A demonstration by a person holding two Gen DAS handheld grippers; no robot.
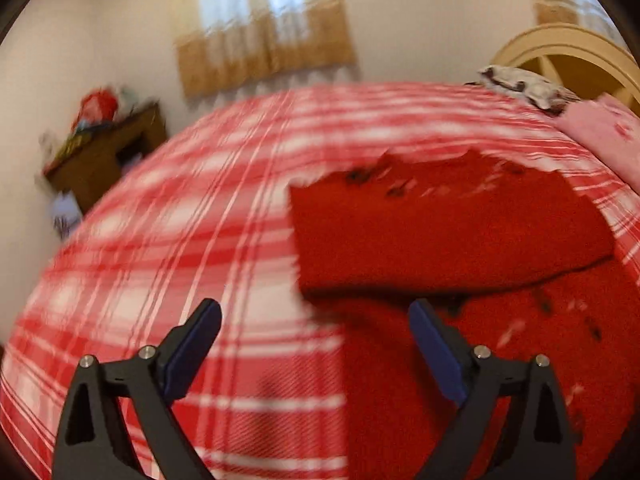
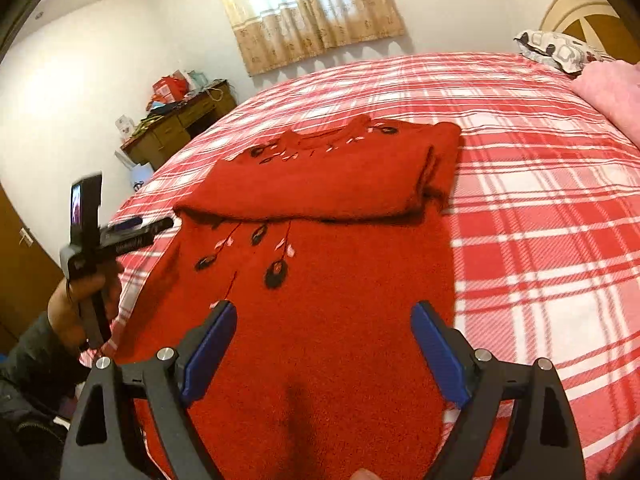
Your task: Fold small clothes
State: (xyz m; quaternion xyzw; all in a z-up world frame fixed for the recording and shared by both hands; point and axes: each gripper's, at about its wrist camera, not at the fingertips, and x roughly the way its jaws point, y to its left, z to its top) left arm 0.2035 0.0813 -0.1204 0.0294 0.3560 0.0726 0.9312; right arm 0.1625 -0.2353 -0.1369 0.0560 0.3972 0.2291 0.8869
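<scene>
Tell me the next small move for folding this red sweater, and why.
Probably bring both grippers down onto the sweater's near hem to fold it up. The red sweater lies on the plaid bedspread with both sleeves already folded across its chest, its lower half still flat. The right gripper is open above that part; the left gripper, also open, holds nothing beside the left edge.

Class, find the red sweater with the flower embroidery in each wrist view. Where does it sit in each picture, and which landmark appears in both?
Left wrist view: the red sweater fills the right half, blurred, its folded part right of centre.
Right wrist view: the red sweater runs from bottom centre up to mid-picture, folded part on top.
Shared landmark: the curtained window at top centre.
</scene>
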